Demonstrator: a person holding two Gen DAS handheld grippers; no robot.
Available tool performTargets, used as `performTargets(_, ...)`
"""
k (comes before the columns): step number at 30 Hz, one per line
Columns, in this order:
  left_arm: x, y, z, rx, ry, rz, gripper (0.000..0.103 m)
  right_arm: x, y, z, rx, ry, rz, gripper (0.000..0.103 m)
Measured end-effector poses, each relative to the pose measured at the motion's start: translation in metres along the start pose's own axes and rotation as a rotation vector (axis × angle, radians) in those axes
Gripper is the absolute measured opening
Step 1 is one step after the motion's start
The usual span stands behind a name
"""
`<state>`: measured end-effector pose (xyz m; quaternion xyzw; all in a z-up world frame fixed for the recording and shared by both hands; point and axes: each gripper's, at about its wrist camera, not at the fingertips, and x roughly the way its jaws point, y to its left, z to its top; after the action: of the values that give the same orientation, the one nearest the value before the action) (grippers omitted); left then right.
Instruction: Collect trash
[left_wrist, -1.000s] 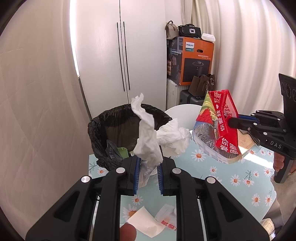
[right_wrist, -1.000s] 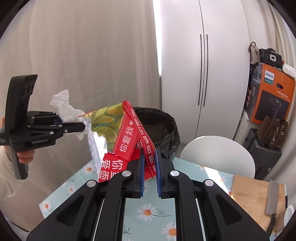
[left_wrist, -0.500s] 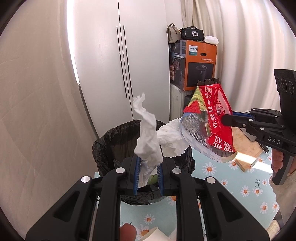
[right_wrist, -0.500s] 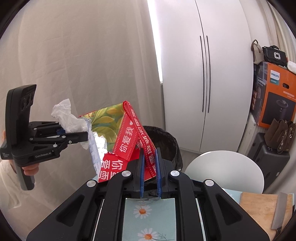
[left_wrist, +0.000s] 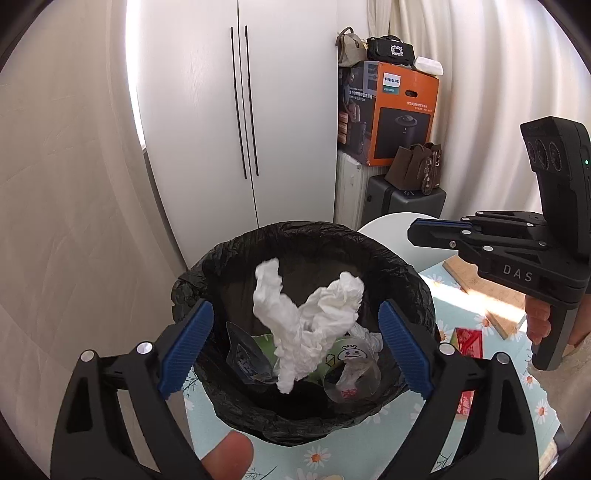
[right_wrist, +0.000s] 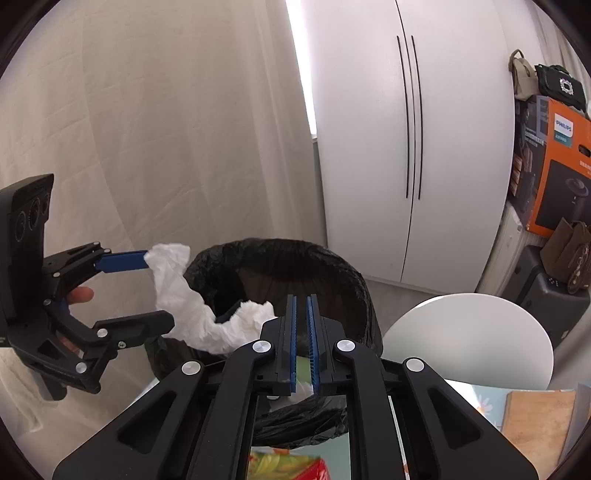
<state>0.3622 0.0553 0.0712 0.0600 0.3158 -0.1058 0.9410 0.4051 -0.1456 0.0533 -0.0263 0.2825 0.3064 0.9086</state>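
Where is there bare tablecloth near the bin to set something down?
Bare daisy tablecloth shows in front of the black-lined bin, nearest the camera, and in a sunlit strip between bin and wooden board. Right of the bin is crowded: a red wrapper lies there. White tissue hangs over the bin mouth.

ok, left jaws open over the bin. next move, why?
Probably lower the right gripper toward the red wrapper and open it. The left gripper's jaws have just opened, tissue loose between them above the bin; the right is shut on nothing, and the wrapper lies on the table.
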Motion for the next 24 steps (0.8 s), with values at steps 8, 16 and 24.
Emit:
performTargets(8, 0.015, 0.006, -0.03, -0.023, 0.067, 0.017, 0.097, -0.005, -0.029, -0.031, 0.062, 0.039, -0.065, 0.066)
performTargets(16, 0.012, 0.004, -0.045, -0.038, 0.093, 0.044, 0.097, -0.014, -0.038, -0.085, 0.047, 0.132, -0.109, 0.086)
performTargets(24, 0.003, -0.001, -0.051, -0.05, 0.088, 0.034, 0.097, -0.004, -0.041, -0.158, 0.053, 0.307, -0.133, 0.079)
